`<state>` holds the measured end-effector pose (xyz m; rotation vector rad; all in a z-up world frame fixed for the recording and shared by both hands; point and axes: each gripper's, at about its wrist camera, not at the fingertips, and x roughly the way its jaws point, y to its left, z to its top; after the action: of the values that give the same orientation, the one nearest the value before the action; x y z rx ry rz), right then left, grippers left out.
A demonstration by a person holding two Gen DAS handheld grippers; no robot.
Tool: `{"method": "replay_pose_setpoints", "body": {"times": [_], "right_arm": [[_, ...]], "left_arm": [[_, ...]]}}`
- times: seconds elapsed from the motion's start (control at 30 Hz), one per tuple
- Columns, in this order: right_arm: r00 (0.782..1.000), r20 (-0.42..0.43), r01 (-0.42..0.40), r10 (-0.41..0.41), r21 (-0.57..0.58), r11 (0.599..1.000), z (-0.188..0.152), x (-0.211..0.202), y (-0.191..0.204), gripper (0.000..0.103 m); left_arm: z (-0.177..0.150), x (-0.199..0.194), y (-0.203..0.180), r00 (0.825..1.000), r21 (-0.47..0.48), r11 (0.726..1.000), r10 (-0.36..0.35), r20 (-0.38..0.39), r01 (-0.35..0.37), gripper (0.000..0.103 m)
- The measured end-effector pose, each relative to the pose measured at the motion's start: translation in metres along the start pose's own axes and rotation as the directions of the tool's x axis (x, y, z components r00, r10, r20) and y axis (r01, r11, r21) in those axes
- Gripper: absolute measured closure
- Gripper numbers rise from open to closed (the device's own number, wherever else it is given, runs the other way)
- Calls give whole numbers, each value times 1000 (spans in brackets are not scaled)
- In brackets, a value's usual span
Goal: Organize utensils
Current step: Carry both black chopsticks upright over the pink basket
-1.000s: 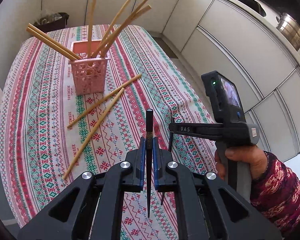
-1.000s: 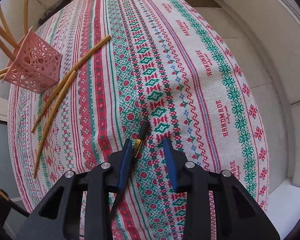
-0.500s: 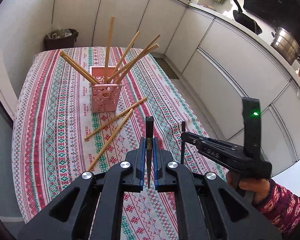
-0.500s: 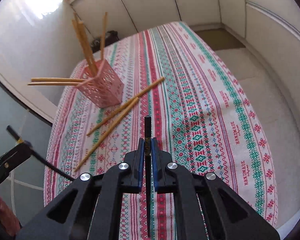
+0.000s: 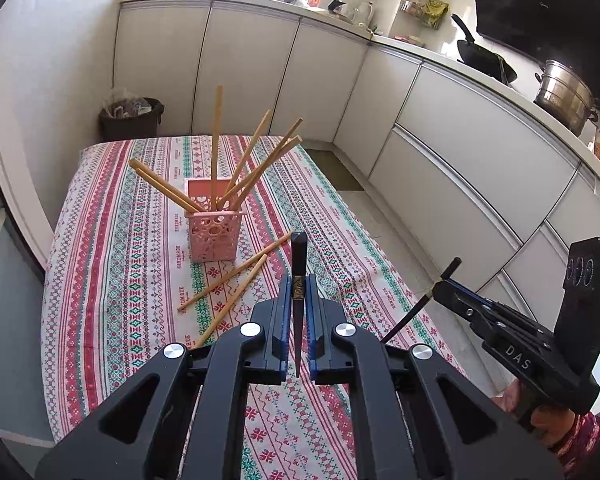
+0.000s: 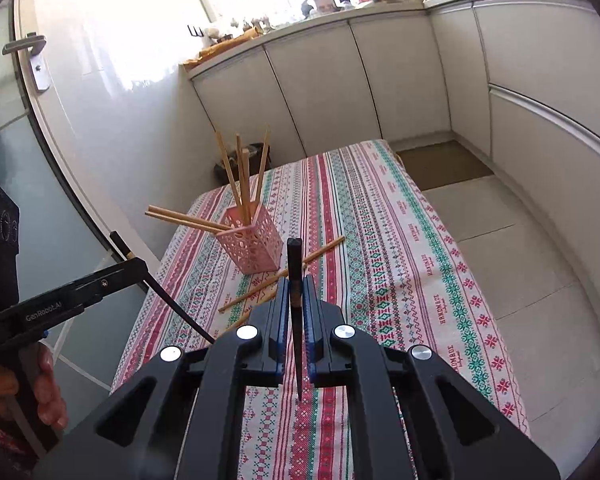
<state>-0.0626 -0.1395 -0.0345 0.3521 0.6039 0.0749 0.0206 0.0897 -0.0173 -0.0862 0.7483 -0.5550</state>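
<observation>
My left gripper (image 5: 298, 284) is shut on a black chopstick (image 5: 299, 264) and holds it well above the table. My right gripper (image 6: 296, 284) is shut on a second black chopstick (image 6: 294, 264), also raised; it shows at the right of the left wrist view (image 5: 440, 284). A pink perforated holder (image 5: 214, 232) stands on the patterned tablecloth (image 5: 100, 280) with several bamboo chopsticks (image 5: 216, 140) in it. Two bamboo chopsticks (image 5: 236, 276) lie loose on the cloth in front of the holder. The holder also shows in the right wrist view (image 6: 252, 244).
White kitchen cabinets (image 5: 440, 152) run along the far and right sides, with a pot (image 5: 564, 96) and pan on the counter. A dark bin (image 5: 132, 118) stands behind the table. A door with a handle (image 6: 32, 60) is at the left.
Both grippers have risen far above the table. My right gripper closed on the black chopstick that lay on the cloth and lifted it. The left kept its chopstick.
</observation>
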Motion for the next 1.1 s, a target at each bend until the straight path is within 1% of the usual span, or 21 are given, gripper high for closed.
{"method": "replay_pose_setpoints", "body": {"times": [0.1,0.2,0.3,0.47,0.53,0.67,0.83,0.87,0.93,1.0,1.03,1.07,1.1], "right_arm": [[999,42,-14,14,3,1000,14,-11,0,96],[995,89,-32,33,-3,999,34,-22,4,96],[988,143,-53,55,-19,998,59,-30,11,96],[967,228,-112,117,-37,993,102,-36,27,96],[957,253,-136,143,-45,990,118,-32,35,96],[937,304,-153,170,-80,985,141,-17,54,96],[928,313,-181,202,-95,979,152,12,71,96],[927,313,-182,204,-98,978,152,18,73,96],[926,315,-183,207,-104,978,151,31,76,96],[927,314,-181,206,-109,977,149,44,78,96],[928,312,-178,204,-110,978,148,51,78,96],[930,307,-178,204,-109,978,147,57,78,96],[931,302,-180,205,-108,978,146,64,78,96]], "left_arm": [[9,-10,-1,999,0,1000,15,39,-15,97],[23,-21,-2,995,-4,999,37,96,-37,97],[42,-33,-1,985,-16,998,65,159,-63,97],[81,-40,-2,963,-15,993,119,241,-119,97],[97,-35,-2,957,-17,991,134,258,-134,97],[120,-18,2,932,-31,978,206,298,-207,97],[132,15,13,903,-53,955,293,313,-291,97],[133,22,15,903,-55,953,299,310,-296,97],[135,39,20,907,-60,952,305,292,-301,97],[134,58,25,916,-66,949,316,246,-309,96],[132,66,27,918,-66,943,332,218,-326,96],[129,71,29,922,-63,944,330,202,-323,95],[126,72,31,928,-69,947,320,193,-313,88]]}}
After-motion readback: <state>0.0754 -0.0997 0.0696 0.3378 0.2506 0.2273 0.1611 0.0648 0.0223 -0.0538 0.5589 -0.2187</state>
